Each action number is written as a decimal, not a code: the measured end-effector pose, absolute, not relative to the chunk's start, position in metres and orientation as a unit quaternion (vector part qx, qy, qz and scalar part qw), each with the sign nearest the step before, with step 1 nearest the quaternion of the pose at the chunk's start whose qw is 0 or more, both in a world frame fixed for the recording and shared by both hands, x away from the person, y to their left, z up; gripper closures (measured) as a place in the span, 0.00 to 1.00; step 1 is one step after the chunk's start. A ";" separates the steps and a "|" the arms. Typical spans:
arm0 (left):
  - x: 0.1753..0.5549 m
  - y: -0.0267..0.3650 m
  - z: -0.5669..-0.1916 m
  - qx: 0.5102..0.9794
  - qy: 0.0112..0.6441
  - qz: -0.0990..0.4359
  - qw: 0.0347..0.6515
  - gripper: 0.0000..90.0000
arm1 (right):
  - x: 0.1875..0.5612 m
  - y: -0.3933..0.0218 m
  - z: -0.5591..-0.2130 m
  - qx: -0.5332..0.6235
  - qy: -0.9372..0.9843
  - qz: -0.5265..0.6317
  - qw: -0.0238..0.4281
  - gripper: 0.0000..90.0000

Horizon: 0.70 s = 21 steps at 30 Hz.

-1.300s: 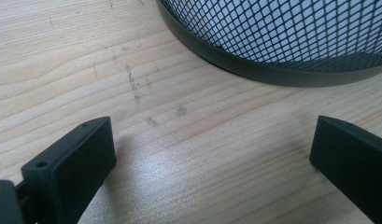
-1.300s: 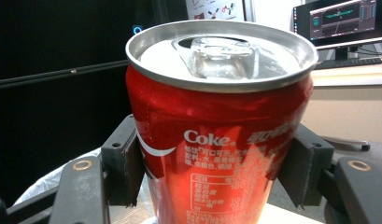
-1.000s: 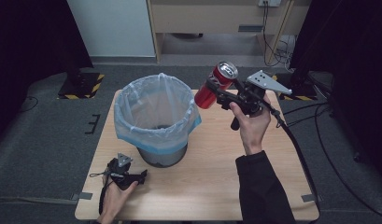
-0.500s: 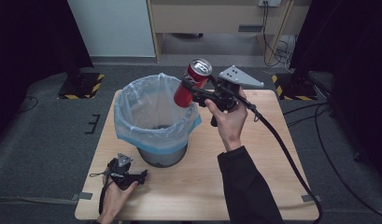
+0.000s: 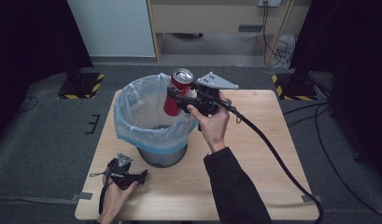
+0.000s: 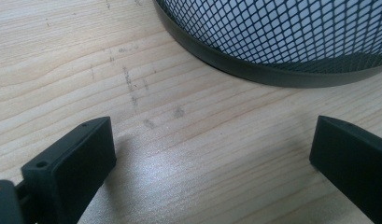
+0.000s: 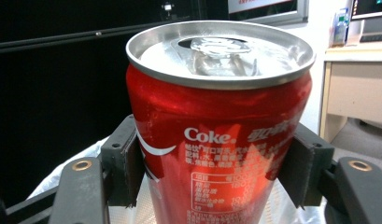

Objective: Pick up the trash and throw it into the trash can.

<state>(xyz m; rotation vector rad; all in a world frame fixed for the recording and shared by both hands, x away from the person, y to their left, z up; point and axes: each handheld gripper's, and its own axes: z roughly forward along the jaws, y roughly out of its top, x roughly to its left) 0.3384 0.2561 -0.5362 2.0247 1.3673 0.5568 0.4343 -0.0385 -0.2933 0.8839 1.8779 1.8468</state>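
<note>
red can [image 5: 178, 91] clamped upright in right gripper [image 5: 175, 99], above lined bin [image 5: 153, 122]

White "Coke." lettering reads clearly on the red can [image 7: 216, 140], just under its silver rim. To the right of that word runs larger white script in another language, partly hidden by glare and not legible. Below "Coke." sit several lines of tiny white print and a boxed table of small figures, all too fine to make out. From the high view the can [image 5: 176, 93] shows only red and silver, its lettering too small to read.
</note>
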 end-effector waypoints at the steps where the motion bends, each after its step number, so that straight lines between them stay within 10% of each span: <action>1: 0.338 0.256 -0.536 0.768 0.518 0.211 0.313 0.00 | 0.435 -0.037 -0.295 0.313 0.667 0.652 0.180 0.37; 21: 0.339 0.256 -0.536 0.768 0.518 0.211 0.313 0.00 | 0.430 -0.049 -0.288 0.316 0.665 0.638 0.226 0.25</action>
